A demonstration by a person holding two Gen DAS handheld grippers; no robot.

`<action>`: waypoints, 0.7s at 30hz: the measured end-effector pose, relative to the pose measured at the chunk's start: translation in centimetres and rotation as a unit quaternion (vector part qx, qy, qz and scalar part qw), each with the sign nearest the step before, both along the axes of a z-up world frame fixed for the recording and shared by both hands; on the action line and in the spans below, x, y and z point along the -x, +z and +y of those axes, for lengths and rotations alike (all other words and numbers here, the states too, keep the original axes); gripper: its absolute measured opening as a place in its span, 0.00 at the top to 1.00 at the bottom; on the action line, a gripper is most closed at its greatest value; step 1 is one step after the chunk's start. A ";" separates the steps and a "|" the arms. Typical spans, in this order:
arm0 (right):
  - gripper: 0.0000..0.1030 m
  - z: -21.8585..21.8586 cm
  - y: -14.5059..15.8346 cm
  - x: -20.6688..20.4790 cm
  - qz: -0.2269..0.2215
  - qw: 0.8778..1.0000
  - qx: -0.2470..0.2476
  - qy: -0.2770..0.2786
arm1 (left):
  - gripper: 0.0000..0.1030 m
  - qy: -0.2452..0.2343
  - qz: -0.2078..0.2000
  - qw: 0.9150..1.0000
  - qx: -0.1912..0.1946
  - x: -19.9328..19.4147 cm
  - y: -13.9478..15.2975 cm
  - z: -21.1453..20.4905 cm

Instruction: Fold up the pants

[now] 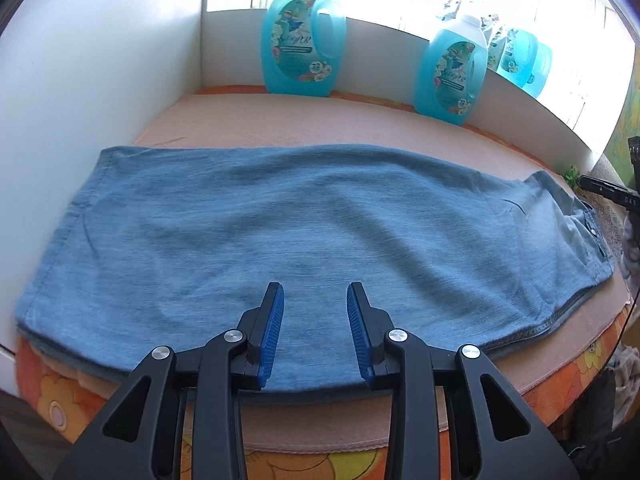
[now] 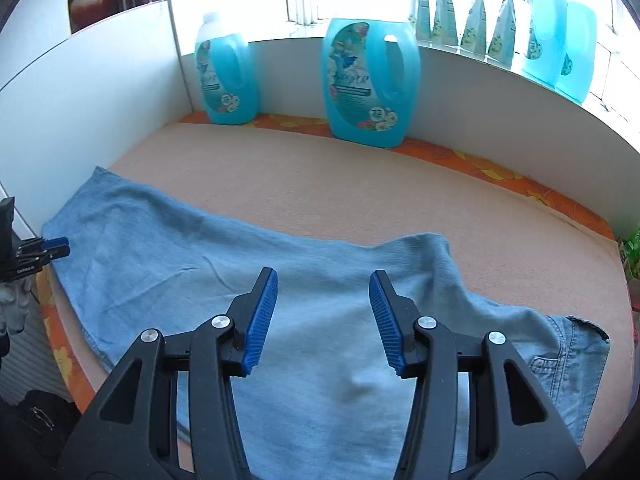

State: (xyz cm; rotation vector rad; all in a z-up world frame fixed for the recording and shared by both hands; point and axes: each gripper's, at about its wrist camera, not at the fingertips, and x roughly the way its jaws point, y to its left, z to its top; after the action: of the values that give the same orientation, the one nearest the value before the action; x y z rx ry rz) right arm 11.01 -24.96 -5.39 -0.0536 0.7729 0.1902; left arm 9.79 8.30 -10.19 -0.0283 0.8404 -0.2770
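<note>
The pants (image 1: 280, 232) lie lengthwise across the padded bench (image 2: 360, 176), one leg stacked on the other, waistband to the right. The left gripper (image 1: 315, 300) hovers over the near edge mid-leg, jaws apart and empty. The right gripper (image 2: 323, 284) hovers near the seat, likewise spread and holding nothing. Detergent bottles (image 2: 370, 80) stand along the back wall, clear of the folding area.

Left gripper (image 1: 315, 294) and right gripper (image 2: 323, 280) both gape, holding nothing
</note>
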 end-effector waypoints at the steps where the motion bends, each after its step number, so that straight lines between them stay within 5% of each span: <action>1: 0.52 1.6 -0.1 0.6 0.002 1.000 -0.006 0.023 | 0.70 0.011 -0.002 1.000 -0.003 0.2 0.0 0.8; 10: 0.52 16.2 -4.4 3.7 0.047 0.979 -0.007 0.199 | 0.70 0.082 -0.002 0.997 0.008 1.2 -0.4 6.0; 18: 0.52 22.6 -7.6 2.7 0.064 0.964 0.048 0.253 | 0.69 0.087 0.000 0.996 0.008 1.0 -0.8 7.0; 19: 0.57 22.8 -7.9 2.4 0.069 0.963 0.052 0.254 | 0.69 0.084 -0.003 0.996 0.007 1.0 -0.6 7.0; 20: 0.77 22.9 -8.2 2.1 0.081 0.962 0.052 0.256 | 0.69 0.082 -0.005 0.997 0.006 1.1 -0.5 6.9; 21: 0.86 23.0 -8.6 1.8 0.095 0.961 0.047 0.256 | 0.69 0.079 -0.007 0.997 0.006 1.0 -0.2 6.8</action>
State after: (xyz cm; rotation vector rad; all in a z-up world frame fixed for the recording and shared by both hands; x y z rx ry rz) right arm 9.21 -1.96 -13.95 -0.3311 0.9491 0.6583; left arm 8.78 15.09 -10.42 -0.1040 0.8169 -0.1332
